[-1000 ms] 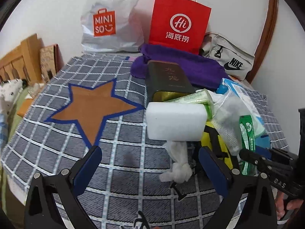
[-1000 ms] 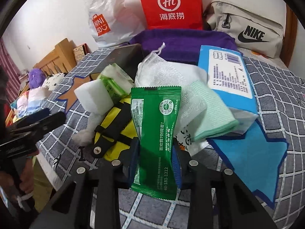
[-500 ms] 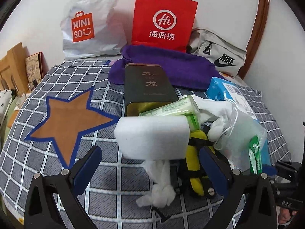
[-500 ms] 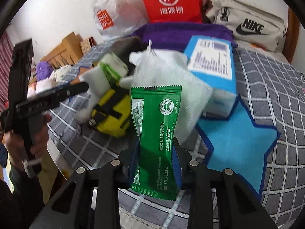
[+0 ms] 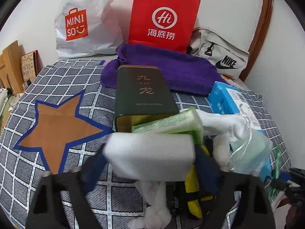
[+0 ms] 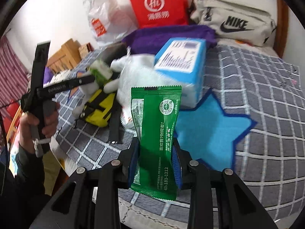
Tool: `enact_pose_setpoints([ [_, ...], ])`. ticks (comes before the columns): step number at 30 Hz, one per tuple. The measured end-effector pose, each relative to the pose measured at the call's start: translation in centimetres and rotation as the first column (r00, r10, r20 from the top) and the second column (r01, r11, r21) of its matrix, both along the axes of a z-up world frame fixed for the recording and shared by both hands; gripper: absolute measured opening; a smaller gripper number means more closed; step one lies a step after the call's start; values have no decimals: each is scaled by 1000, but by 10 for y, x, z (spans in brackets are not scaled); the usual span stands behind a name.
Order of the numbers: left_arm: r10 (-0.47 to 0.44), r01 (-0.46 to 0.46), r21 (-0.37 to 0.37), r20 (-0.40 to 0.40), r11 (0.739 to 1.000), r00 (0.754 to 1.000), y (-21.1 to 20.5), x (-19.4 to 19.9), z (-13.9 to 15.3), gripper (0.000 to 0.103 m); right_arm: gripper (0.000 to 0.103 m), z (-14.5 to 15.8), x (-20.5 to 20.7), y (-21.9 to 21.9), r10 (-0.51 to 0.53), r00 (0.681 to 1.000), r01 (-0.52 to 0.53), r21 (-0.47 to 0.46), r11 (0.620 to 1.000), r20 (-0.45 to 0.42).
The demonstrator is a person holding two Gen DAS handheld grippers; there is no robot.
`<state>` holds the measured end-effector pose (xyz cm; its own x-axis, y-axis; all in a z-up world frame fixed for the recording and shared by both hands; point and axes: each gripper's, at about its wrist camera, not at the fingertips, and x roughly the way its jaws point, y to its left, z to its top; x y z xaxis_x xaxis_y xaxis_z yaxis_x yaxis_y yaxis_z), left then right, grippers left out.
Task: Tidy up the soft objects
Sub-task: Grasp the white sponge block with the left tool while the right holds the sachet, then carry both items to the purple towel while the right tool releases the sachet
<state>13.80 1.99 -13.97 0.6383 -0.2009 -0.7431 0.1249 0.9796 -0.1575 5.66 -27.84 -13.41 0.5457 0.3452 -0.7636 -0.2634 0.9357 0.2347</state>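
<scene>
The white sponge point(image 5: 150, 156) sits between the 2 fingers of the left gripper point(image 5: 150, 164), which press on its ends; the view is blurred, so I judge this a grip and not a near miss. It lies at the mouth of the dark tin point(image 5: 143, 95), on top of a heap, probably because it is the easiest soft piece to lift first. It looks like a plain rounded foam block that should squash under pressure.

The right gripper point(image 6: 155, 160) pinches a green sachet point(image 6: 155, 137) at its waist, fingers narrow, holding it upright above the bed point(image 6: 266, 95) and clear of the heap, so the pile stays open to the other hand. The sachet is glossy foil, creased where it is squeezed.

Behind the sponge, against the tin, lies a pale green pack point(image 5: 167, 124). To the tin's right are white cloth point(image 5: 221, 122), a clear pouch point(image 5: 249, 152) and a blue box point(image 5: 225, 101); a yellow strapped item point(image 5: 192, 198) sits below the sponge. Behind the tin lies a purple towel point(image 5: 171, 70), and beyond that stand a red bag point(image 5: 164, 17), a white bag point(image 5: 85, 19) and a beige pouch point(image 5: 219, 55).
</scene>
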Motion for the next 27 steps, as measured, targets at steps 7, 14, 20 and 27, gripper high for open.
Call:
enact_pose_setpoints([
  [7, 14, -14, -6, 24, 1000, 1000, 9, -13, 10, 81, 33, -6, 4, -25, -104, 994, 103, -45, 994, -19],
  [14, 42, -41, -18, 41, 999, 998, 18, -24, 28, 81, 33, -19, 12, -26, -124, 991, 122, -40, 992, -55],
  [20, 63, -64, 14, 63, 998, 996, 19, -23, 50, 81, 32, 5, 22, -20, -99, 995, 99, -27, 995, -5],
  [27, 87, -91, 52, 74, 995, 993, 23, -12, 72, 81, 33, 36, 41, -26, -131, 991, 133, -38, 990, 39],
])
